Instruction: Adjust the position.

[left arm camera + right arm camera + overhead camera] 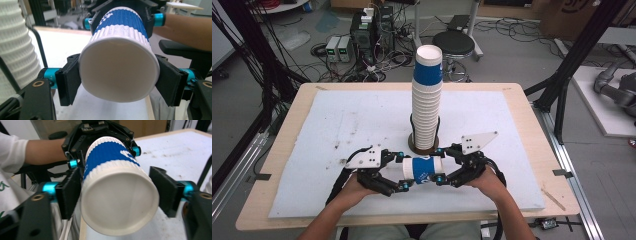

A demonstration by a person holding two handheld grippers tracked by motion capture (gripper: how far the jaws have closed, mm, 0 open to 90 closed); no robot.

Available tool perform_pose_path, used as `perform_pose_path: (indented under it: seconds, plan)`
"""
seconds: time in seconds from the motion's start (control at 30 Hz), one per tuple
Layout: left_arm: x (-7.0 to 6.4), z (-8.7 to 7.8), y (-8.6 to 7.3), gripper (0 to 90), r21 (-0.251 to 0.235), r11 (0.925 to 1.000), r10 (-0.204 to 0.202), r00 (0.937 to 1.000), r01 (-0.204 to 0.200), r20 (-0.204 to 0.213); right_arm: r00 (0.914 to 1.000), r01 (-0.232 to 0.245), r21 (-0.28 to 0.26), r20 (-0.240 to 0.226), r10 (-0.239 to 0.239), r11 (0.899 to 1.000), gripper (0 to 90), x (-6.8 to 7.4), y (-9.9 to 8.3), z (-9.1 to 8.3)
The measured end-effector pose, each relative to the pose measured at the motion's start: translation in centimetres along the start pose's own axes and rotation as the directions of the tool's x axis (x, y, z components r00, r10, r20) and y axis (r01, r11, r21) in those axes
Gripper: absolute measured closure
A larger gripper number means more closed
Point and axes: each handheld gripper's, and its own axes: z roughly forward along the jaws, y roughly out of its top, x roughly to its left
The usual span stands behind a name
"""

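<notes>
A blue-and-white ribbed paper cup [423,170] lies on its side in the air over the near part of the mat, held at both ends. My left gripper [401,171] is shut on its left end, and my right gripper [440,165] is shut on its right end. In the left gripper view my left gripper [120,82] has both pads pressed on the cup [122,27], whose closed white end faces the camera. In the right gripper view my right gripper [117,192] brackets the cup [107,152] the same way. A tall stack of cups [427,105] stands just behind.
The stack rests on a round brown base [414,145] at the middle of a white foam mat [337,125] on a wooden table [522,115]. The stack [15,50] is close on the left in the left gripper view. A black stool [453,44] and cabled electronics [362,35] lie beyond.
</notes>
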Motion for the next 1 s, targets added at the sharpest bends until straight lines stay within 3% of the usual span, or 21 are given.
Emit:
perform_pose_path:
  seconds: [0.07,0.3,0.5,0.57,0.67,0.73,0.8,0.9,0.93,0.97,1.0]
  plan:
    - [0.1,0.1,-0.1,28.4,0.019,0.9998,-0.01,0.9999,0.01,-0.001,0.9997,-0.018,0.002,0.018,0.018,1.0,20.8,-0.1,-0.1,0.2]
    - [0.4,-0.2,0.2,29.0,0.066,0.9978,-0.008,0.9998,0.01,-0.017,0.999,-0.014,0.012,0.042,0.014,1.0,20.8,0.0,0.1,-0.1]
    - [0.5,-0.3,1.2,29.0,0.111,0.9938,0.013,0.9992,-0.009,-0.037,0.9937,0.051,0.108,0.094,-0.061,0.993,20.8,0.7,1.3,-0.3]
    - [0.5,-0.2,1.8,28.9,0.178,0.9835,0.042,0.9977,-0.032,-0.053,0.9853,0.105,0.183,0.114,-0.127,0.978,20.7,0.9,2.0,-0.1]
    - [0.6,-0.1,2.6,28.8,0.23,0.9719,0.065,0.9964,-0.051,-0.054,0.973,0.16,0.259,0.122,-0.196,0.953,20.7,1.3,3.1,0.2]
    - [0.7,-0.1,3.1,28.8,0.258,0.9641,0.081,0.9952,-0.065,-0.055,0.9662,0.185,0.29,0.121,-0.228,0.939,20.8,1.4,3.7,0.5]
    - [0.8,0.0,3.5,28.8,0.279,0.958,0.086,0.9945,-0.067,-0.059,0.9573,0.205,0.342,0.125,-0.261,0.917,20.8,1.6,4.2,0.9]
    - [0.8,0.2,3.9,28.8,0.328,0.9416,0.1,0.9934,-0.076,-0.056,0.9477,0.226,0.398,0.121,-0.295,0.889,20.8,1.6,4.7,1.5]
    - [0.8,0.3,4.0,28.8,0.351,0.933,0.107,0.9928,-0.081,-0.055,0.9449,0.231,0.412,0.12,-0.304,0.881,20.8,1.6,4.8,1.7]
    - [0.8,0.4,4.1,28.8,0.357,0.9304,0.108,0.9927,-0.082,-0.054,0.9406,0.241,0.437,0.115,-0.319,0.867,20.8,1.6,4.9,2.0]
    - [0.8,0.5,4.2,28.8,0.373,0.9244,0.108,0.9924,-0.079,-0.058,0.9385,0.243,0.448,0.116,-0.325,0.861,20.8,1.6,5.0,2.1]
